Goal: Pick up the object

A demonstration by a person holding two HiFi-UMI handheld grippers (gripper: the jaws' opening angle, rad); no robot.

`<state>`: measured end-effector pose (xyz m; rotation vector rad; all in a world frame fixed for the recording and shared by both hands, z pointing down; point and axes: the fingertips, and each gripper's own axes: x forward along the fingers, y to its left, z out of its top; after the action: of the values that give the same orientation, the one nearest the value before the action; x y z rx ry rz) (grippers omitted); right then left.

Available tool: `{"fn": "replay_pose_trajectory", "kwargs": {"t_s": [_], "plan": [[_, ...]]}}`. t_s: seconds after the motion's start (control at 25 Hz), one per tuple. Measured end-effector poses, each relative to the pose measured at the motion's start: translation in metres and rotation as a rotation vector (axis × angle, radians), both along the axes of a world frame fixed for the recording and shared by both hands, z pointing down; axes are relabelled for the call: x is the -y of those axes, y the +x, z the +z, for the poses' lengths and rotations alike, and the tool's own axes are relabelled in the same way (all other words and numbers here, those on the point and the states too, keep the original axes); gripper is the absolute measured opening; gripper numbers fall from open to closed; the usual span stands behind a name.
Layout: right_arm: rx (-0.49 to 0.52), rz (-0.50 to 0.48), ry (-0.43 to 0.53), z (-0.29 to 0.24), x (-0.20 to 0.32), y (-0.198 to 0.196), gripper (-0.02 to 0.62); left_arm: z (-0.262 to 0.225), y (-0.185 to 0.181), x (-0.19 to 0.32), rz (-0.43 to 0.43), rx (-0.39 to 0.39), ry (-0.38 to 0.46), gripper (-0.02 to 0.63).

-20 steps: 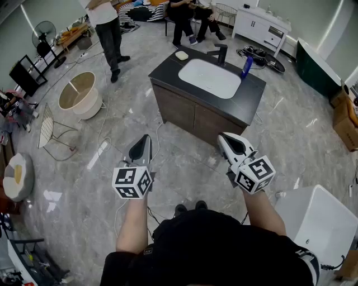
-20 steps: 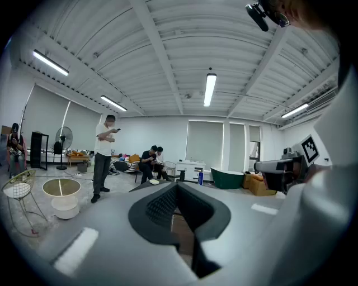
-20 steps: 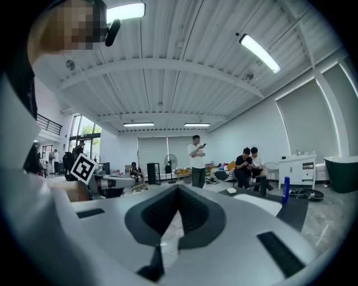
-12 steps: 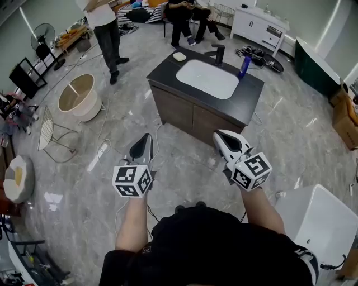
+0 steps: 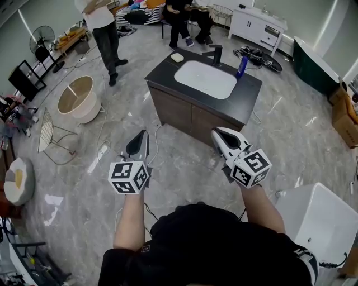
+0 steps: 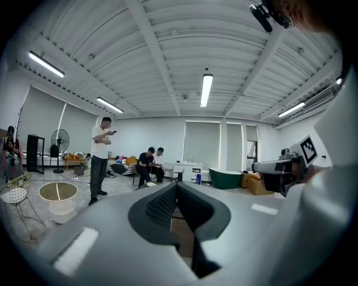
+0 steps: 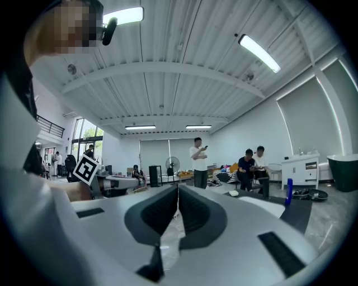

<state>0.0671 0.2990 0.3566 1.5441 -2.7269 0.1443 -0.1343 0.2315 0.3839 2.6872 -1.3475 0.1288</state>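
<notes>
A person in a black top [image 5: 212,246] holds two handheld grippers out level, both empty with jaws pressed together: the left gripper [image 5: 143,136] and the right gripper [image 5: 216,135]. Just ahead of their tips stands a dark-topped vanity [image 5: 251,90] with a white basin [image 5: 205,79]. In the left gripper view the closed jaws hide most of it. Which item is the one to pick up cannot be told.

Two loose things sit at the countertop's far edge, well apart from both grippers. A small pale bar [image 5: 177,57], ahead of the left gripper, is too small to call soap or dish. An upright blue bottle [image 5: 242,65], ahead of the right gripper, has an unreadable label. A black faucet [image 5: 217,54] stands between them.

To the right gripper's right, a white tub [image 5: 319,223] is cut off by the frame. Beyond the vanity, a standing person [image 5: 103,31] and seated people [image 5: 184,17] fill the background.
</notes>
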Motion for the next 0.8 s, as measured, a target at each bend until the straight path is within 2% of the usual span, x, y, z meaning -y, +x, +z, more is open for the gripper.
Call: {"fn": "replay_pose_trajectory", "kwargs": {"t_s": [0.28, 0.36, 0.4, 0.44, 0.52, 0.8], "plan": [[0.01, -0.001, -0.031, 0.004, 0.003, 0.003, 0.014, -0.011, 0.003, -0.003, 0.029, -0.035, 0.023, 0.023], [0.008, 0.003, -0.036, 0.004, 0.001, 0.006, 0.015, -0.012, 0.004, -0.004, 0.037, -0.041, 0.021, 0.099], [0.006, 0.006, -0.038, 0.004, 0.001, 0.007, 0.019, -0.011, 0.005, -0.005, 0.04, -0.043, 0.018, 0.116], [0.004, 0.009, -0.04, 0.005, 0.001, 0.008, 0.031, -0.009, 0.006, -0.005, 0.04, -0.043, 0.015, 0.118], [0.003, 0.015, -0.046, 0.007, 0.0, 0.013, 0.098, -0.006, 0.007, -0.006, 0.04, -0.042, 0.009, 0.129], [0.023, 0.033, -0.061, 0.008, -0.003, 0.035, 0.173, -0.002, 0.019, -0.01, 0.024, -0.027, -0.016, 0.208]]}}
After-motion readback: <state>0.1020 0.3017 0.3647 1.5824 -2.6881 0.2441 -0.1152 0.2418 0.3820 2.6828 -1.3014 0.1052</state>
